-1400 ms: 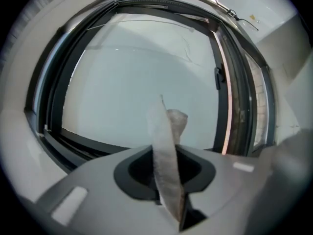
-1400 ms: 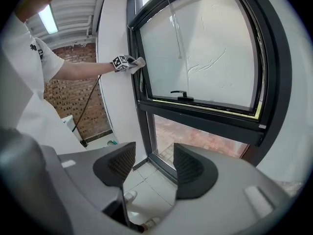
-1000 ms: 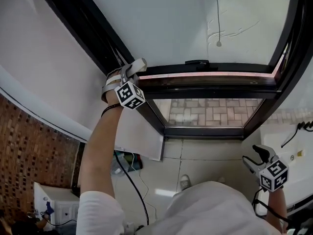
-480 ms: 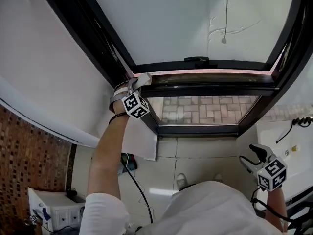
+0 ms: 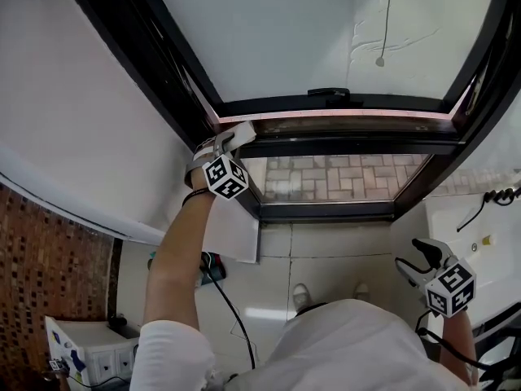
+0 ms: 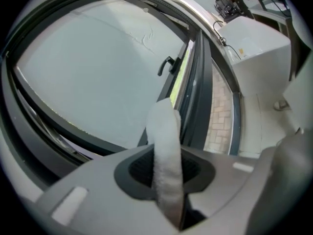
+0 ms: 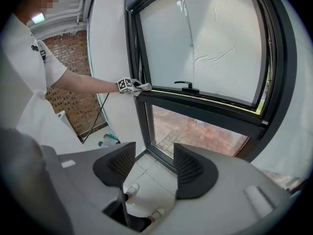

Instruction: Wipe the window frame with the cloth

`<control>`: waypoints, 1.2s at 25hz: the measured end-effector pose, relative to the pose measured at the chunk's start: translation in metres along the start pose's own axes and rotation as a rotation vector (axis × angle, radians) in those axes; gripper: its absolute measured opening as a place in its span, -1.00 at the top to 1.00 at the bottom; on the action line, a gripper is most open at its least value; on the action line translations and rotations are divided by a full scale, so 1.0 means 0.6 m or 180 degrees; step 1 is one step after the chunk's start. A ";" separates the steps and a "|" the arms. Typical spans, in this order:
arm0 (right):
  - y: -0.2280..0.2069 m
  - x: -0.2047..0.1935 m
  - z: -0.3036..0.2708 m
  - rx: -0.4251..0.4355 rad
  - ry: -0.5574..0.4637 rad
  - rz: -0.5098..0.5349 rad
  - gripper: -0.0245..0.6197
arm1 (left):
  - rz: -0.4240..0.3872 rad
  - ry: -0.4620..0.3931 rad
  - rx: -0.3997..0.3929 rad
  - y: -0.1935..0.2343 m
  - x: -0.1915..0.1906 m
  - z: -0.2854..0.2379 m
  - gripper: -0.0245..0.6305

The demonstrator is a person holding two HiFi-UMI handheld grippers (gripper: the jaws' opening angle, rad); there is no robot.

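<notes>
At the window frame's [image 5: 350,147] left corner, the cloth [image 6: 165,146] is pinched by the left gripper [image 5: 226,140]; the right gripper [image 7: 150,168] is held low, jaws spread, empty.

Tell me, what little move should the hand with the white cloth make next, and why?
Probably a short slide to the right along the horizontal bar of the window frame. The left gripper is shut on the cloth at that bar's left corner, and nearly all of the bar lies to its right, under the handle.
</notes>
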State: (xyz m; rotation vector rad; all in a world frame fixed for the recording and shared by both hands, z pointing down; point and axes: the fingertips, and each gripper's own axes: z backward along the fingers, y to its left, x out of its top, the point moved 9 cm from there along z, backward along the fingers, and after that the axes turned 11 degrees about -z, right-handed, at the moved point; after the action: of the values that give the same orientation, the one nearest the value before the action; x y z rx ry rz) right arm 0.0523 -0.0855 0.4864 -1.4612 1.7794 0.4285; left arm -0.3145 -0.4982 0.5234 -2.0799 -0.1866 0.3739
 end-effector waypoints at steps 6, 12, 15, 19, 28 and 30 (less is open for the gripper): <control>0.005 -0.006 -0.006 0.0002 0.0011 -0.0055 0.16 | 0.0102 -0.0105 -0.0023 -0.014 0.000 0.002 0.62; 0.008 -0.013 -0.012 0.0023 -0.0029 -0.0122 0.16 | 0.0096 -0.0139 -0.0106 -0.027 0.006 0.008 0.62; 0.008 -0.017 -0.012 0.0038 -0.0051 -0.0143 0.16 | 0.0036 -0.0154 -0.0166 -0.033 0.015 0.011 0.61; 0.002 -0.021 -0.011 0.0033 -0.0087 -0.0173 0.16 | -0.0059 -0.0249 -0.0286 -0.051 0.037 0.019 0.62; -0.024 -0.032 -0.005 0.0065 -0.0157 -0.0220 0.16 | -0.0299 -0.0454 -0.0635 -0.098 0.130 0.037 0.62; -0.033 -0.035 -0.003 0.0069 -0.0166 -0.0229 0.16 | -0.0370 -0.0563 -0.0694 -0.108 0.169 0.044 0.62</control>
State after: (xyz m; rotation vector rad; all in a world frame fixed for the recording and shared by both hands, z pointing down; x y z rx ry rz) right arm 0.0707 -0.0781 0.5072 -1.4810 1.6803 0.4058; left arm -0.2269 -0.4152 0.5476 -2.2368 -0.4704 0.4846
